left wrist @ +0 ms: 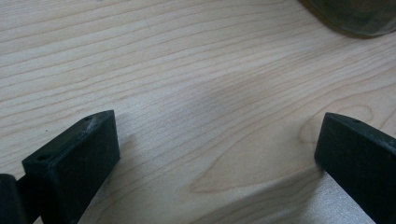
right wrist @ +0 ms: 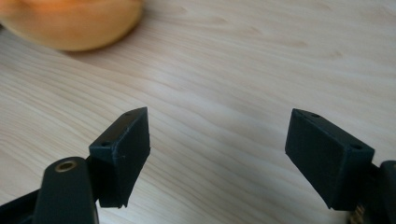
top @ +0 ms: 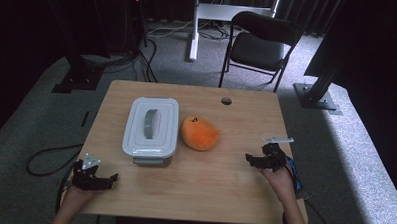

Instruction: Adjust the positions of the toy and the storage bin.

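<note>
**Two released claws waiting near an orange plush and a lidded box**

In the high view, the left claw (top: 106,180) is sitting nearest the camera, close to the surface's (top: 204,187) near left corner, held by a hand (top: 76,198) coming in over the near edge. Its jaws are standing apart with nothing between them. The right claw (top: 252,160) is hovering by the right edge, toward the near side, in the other hand (top: 279,177), its jaws likewise spread and empty, pointing left toward the orange plush (top: 200,133). The plush is lying around the middle of the surface, well apart from both claws. Just beside it, on its left, a grey lidded box (top: 151,126) is standing, with a handle on its lid. A small round hole (top: 226,100) is showing near the far edge. Beyond the surface, a black folding chair (top: 259,46) is standing on the carpet.

In the left gripper view, the left claw (left wrist: 217,154) is showing its two black jaws wide apart over bare wood, gripping nothing; a corner of the box (left wrist: 359,18) is peeking in at the upper right.

In the right gripper view, the right claw (right wrist: 217,154) is also released, jaws wide over the grain, with the plush (right wrist: 70,23) lying ahead at the upper left, clear of the jaws.
</note>
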The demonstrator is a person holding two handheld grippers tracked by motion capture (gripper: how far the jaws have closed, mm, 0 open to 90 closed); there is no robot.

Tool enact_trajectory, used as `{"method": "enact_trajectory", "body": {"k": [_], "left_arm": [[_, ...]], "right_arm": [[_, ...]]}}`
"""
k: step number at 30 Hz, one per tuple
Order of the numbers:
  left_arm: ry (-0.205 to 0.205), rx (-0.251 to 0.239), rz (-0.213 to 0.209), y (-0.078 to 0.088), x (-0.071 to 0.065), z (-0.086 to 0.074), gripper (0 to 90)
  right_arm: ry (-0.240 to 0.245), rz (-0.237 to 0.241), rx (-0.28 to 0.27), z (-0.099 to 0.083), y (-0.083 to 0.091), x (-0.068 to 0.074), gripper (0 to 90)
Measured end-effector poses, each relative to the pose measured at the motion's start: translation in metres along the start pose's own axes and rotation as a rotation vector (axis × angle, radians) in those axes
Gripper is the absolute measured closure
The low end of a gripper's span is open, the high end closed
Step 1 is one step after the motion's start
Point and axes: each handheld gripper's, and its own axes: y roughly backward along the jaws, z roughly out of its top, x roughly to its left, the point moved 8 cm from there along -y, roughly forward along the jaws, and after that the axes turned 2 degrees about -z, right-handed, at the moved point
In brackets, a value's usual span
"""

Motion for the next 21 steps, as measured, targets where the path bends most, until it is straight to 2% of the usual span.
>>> {"method": "enact_trajectory", "body": {"k": [15,16,17,19,21], "left_arm": [[-0.002,0.0,-0.001,0.0,0.0,0.0,0.3],[-0.002,0.0,-0.001,0.0,0.0,0.0,0.3],[-0.001,0.0,-0.001,0.0,0.0,0.0,0.3],[-0.002,0.0,-0.001,0.0,0.0,0.0,0.3],[-0.002,0.0,-0.001,0.0,0.0,0.0,0.3]], "right_arm": [[0.12,0.128,-0.048,0.049,-0.008,0.051,19.5],[0.121,0.131,-0.056,0.053,-0.009,0.054,19.5],[0.123,0.158,-0.056,0.055,-0.01,0.057,19.5],[0.134,0.165,-0.065,0.06,-0.013,0.061,19.5],[0.142,0.192,-0.054,0.063,-0.017,0.067,19.5]]}}
